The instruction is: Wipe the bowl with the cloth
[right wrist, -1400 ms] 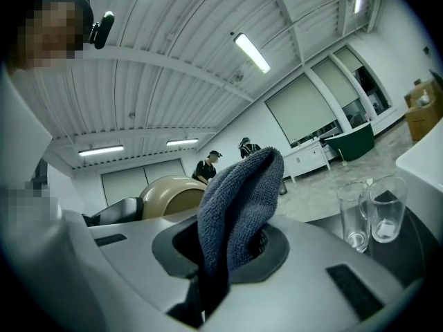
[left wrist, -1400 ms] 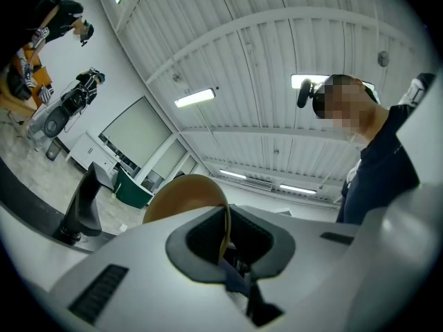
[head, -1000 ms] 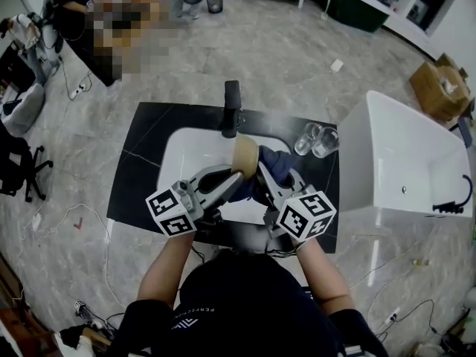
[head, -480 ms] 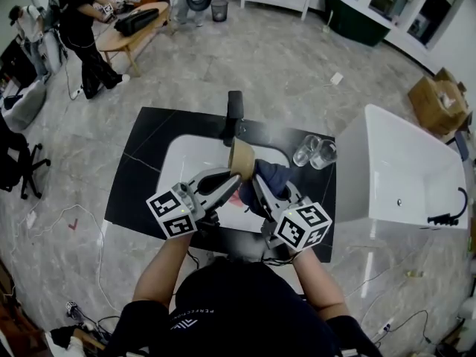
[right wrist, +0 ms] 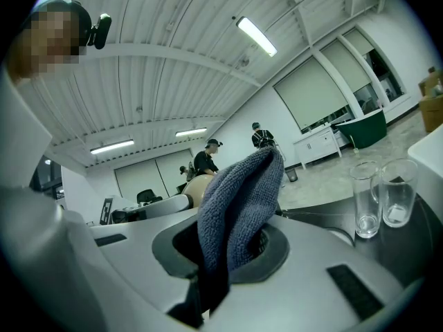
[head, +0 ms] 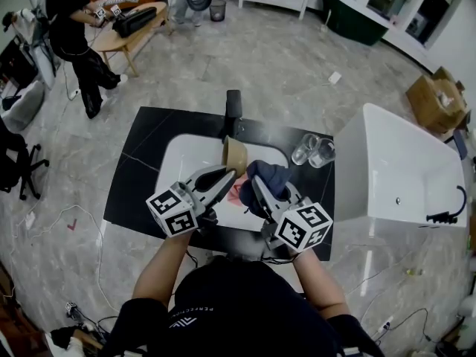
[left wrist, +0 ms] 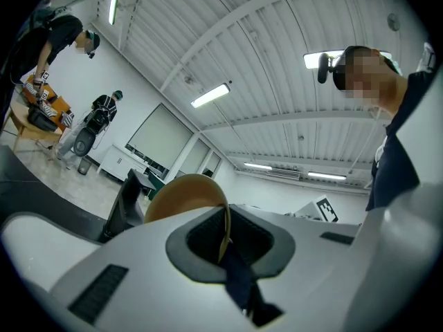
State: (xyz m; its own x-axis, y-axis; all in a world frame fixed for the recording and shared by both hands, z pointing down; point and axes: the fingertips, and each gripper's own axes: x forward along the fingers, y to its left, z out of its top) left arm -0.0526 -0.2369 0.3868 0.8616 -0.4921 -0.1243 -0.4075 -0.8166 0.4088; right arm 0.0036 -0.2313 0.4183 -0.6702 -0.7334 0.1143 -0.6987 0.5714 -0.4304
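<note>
A tan bowl [head: 237,155] hangs on edge above the white sink [head: 186,155], its rim pinched by my left gripper [head: 232,172]. In the left gripper view the bowl [left wrist: 187,194] stands up between the closed jaws of that gripper [left wrist: 223,244]. My right gripper [head: 258,186] is shut on a folded dark blue-grey cloth [head: 266,175], which is just right of the bowl. The cloth [right wrist: 239,206] rises from the jaws of the right gripper [right wrist: 225,254] in its own view, with the bowl [right wrist: 199,185] behind it to the left.
A black tap [head: 233,110] stands at the back of the sink, set in a black counter [head: 137,162]. Two clear glasses [head: 314,150] stand on the counter at the right. A white bathtub [head: 394,169] lies further right. People work at a table [head: 123,21] far back left.
The bowl and left gripper have shifted slightly left and down. The cloth has come off the bowl's face and now sits beside it, lower right.
</note>
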